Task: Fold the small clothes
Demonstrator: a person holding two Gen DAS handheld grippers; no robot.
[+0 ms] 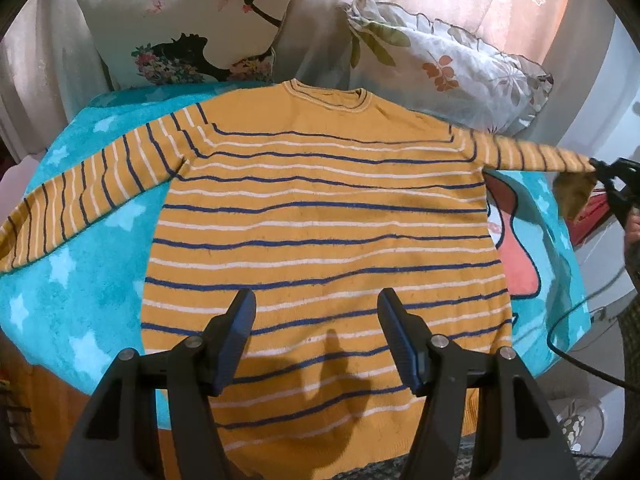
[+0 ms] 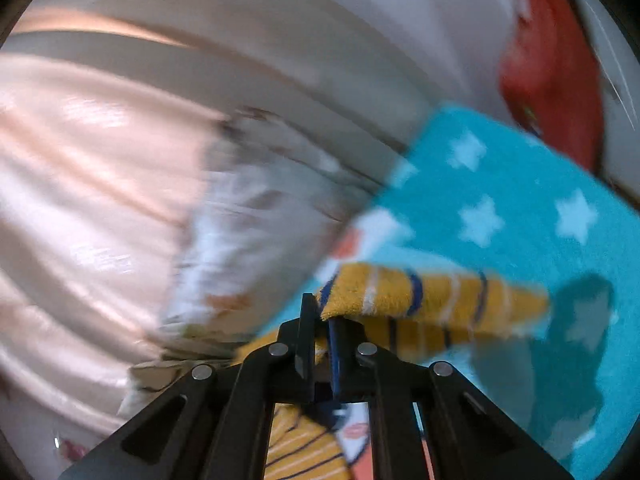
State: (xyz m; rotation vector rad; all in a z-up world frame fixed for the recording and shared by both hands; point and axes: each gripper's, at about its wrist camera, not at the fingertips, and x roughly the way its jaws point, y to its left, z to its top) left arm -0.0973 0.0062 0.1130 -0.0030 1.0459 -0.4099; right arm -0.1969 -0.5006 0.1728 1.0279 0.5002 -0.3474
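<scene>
A mustard-yellow sweater (image 1: 320,220) with blue and white stripes lies flat, front up, on a turquoise star blanket (image 1: 80,280), neck away from me. My left gripper (image 1: 316,304) hovers open over the sweater's lower body with nothing between its fingers. The left sleeve (image 1: 80,200) lies spread on the blanket. The right sleeve (image 1: 532,156) is pulled out straight and lifted, its cuff pinched by my right gripper (image 1: 600,168). In the blurred right wrist view, the right gripper (image 2: 320,312) is shut on the striped sleeve (image 2: 432,296), above the blanket (image 2: 520,200).
Two cushions lean behind the sweater: one with a black silhouette print (image 1: 192,28), one with a leaf print (image 1: 440,64). Pale pink curtains (image 2: 100,160) hang behind. A red object (image 2: 552,72) sits past the blanket's right edge. A black cable (image 1: 568,352) runs at the right.
</scene>
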